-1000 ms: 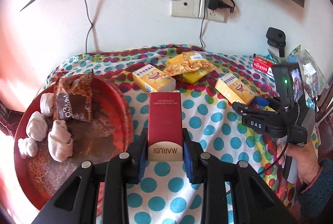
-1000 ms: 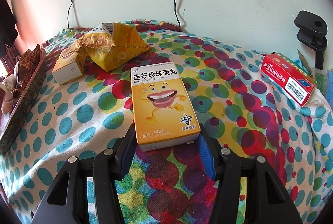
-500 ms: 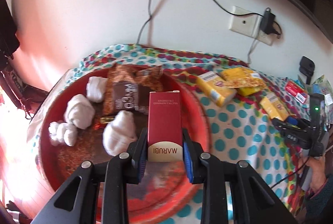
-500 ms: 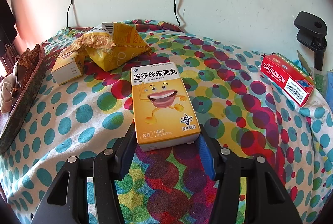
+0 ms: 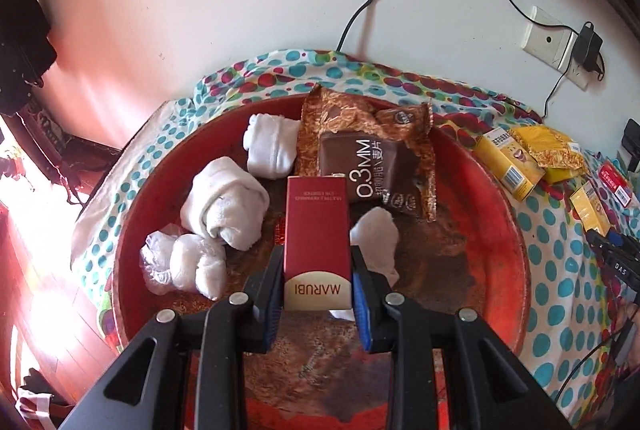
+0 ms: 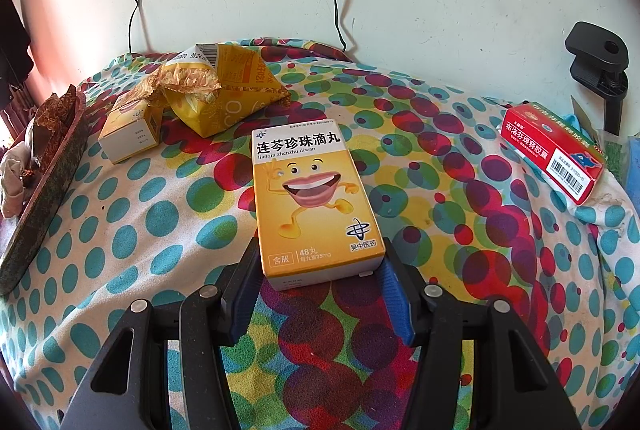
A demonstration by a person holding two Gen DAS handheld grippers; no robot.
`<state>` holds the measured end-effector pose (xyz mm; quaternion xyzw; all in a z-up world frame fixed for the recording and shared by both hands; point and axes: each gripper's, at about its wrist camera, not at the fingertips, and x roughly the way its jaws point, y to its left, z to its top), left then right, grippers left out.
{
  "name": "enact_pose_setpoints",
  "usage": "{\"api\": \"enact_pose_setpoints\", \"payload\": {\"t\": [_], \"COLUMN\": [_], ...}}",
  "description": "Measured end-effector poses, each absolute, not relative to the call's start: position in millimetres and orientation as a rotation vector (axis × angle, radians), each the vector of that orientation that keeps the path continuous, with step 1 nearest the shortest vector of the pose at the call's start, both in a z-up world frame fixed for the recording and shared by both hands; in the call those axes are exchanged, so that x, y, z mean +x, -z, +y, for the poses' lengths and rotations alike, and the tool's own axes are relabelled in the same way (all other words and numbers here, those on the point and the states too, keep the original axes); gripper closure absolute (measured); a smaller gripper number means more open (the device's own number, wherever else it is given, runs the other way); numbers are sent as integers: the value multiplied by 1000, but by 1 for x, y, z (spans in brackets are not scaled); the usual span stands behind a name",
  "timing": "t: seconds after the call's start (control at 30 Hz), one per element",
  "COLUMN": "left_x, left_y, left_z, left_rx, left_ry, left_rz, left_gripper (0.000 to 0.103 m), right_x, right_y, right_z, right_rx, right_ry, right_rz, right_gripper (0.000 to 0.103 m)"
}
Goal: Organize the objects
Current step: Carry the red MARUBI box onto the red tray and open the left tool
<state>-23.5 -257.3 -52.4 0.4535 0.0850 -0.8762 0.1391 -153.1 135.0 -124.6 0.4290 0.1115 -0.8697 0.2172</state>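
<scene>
Red MARUBI box (image 5: 317, 244) clamped between left fingers (image 5: 267, 294).

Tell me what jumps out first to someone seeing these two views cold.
In the left view, the dark red MARUBI box stands out, clamped in the left tongs above the big red tray of white cloth rolls and a brown snack bag. In the right view, the yellow cartoon-mouth box lies on the polka-dot cloth between the right tongs.

Left gripper (image 5: 316, 294) & right gripper (image 6: 320, 290): black angular frames, blue finger pads, 4 silver screws ea.
</scene>
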Motion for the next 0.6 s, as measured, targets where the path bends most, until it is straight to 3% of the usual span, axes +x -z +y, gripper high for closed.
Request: {"api": "enact_pose_setpoints", "payload": {"t": [0.6], "left_x": [-44], "left_y": [76], "left_z": [-282], "left_rx": [1333], "left_ry": [2504], "left_rz": [302], "left_gripper": [73], "right_x": [-153], "right_y": [126], "right_z": [134], "right_rx": [1188], "right_ry": [2411], "right_rz": [310], "right_gripper": [50]}}
